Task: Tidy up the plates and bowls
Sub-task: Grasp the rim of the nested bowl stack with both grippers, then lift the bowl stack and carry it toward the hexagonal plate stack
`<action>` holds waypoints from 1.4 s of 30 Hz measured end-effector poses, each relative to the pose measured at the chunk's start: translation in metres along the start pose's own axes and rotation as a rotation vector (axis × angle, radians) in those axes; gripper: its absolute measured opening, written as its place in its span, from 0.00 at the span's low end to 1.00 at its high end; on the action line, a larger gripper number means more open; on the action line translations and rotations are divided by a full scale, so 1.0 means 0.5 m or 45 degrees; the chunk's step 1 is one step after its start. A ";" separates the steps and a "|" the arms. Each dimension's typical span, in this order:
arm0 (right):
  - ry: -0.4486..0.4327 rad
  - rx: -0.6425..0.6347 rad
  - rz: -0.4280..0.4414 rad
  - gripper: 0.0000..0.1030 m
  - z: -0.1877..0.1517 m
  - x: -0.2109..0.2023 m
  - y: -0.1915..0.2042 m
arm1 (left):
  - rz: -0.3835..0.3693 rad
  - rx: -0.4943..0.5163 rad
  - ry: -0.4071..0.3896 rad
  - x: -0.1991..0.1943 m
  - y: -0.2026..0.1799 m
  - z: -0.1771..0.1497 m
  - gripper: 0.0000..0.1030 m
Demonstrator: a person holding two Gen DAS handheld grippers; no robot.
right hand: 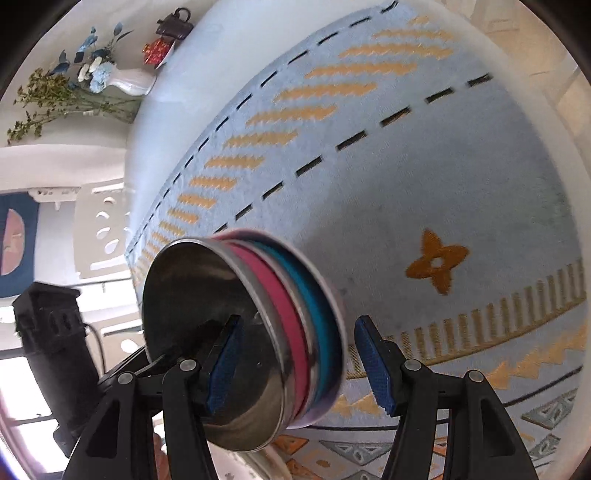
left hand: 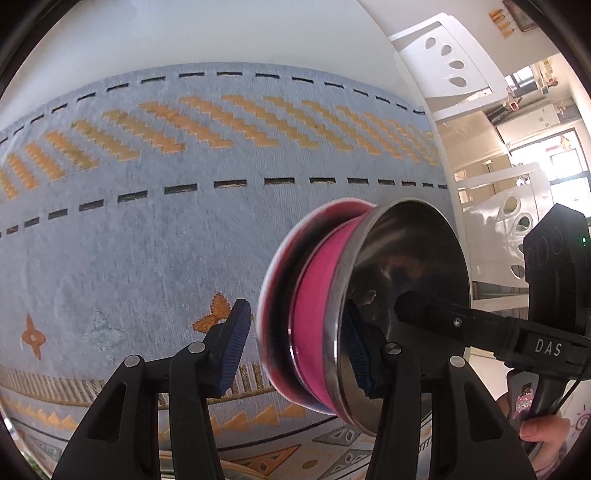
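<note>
Evidently at the set-down stage of tidying the dishes, seen first from the left wrist: a nested stack, its shiny stainless-steel bowl (left hand: 406, 258) sitting inside a bright pink bowl (left hand: 317, 314) and a pale pink outer dish (left hand: 280, 266), hangs low over the blue woven cloth with orange zigzags (left hand: 184, 240) that covers the white worktop (left hand: 258, 37). The left tool (left hand: 297, 306) straddles the stack's rim, one blue pad inside the steel bowl and the other just outside the pale dish. Its jaws stand apart, with the outer pad apparently clear of the blurred edge. From the right wrist, a teal bowl (right hand: 317, 295) also shows between the pink one and the outer dish. The right tool (right hand: 299, 319) spans the opposite rim the same way, jaws apart and the outer pad plainly off the stack. A white vase of blue flowers (right hand: 129, 81) and a dark teapot (right hand: 177, 26) stand well apart at the far end. Whether the stack's base already rests on the cloth cannot be told. Done well, this step probably means lowering both sides level and in step. The base should settle flat before either tool leaves. Both tools should then lift straight up, so that the inner pads do not drag the loose steel bowl out of its nest.
</note>
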State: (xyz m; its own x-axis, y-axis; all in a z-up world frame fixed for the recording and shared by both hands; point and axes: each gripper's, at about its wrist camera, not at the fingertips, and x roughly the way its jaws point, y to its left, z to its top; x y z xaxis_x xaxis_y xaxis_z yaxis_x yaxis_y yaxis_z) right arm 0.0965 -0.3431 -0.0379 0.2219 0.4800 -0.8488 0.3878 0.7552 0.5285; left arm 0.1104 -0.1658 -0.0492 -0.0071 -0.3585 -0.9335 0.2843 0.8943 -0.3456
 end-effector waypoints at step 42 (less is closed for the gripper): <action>0.000 -0.066 0.033 0.41 -0.050 -0.008 0.002 | 0.059 0.089 -0.108 -0.058 -0.028 -0.019 0.28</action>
State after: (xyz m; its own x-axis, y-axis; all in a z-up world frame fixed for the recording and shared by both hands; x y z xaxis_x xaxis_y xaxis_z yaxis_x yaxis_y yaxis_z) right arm 0.0738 -0.3333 -0.0333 0.2309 0.4995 -0.8349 0.3354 0.7647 0.5503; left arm 0.0974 -0.1655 -0.0180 0.0881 -0.3413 -0.9358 0.3489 0.8905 -0.2920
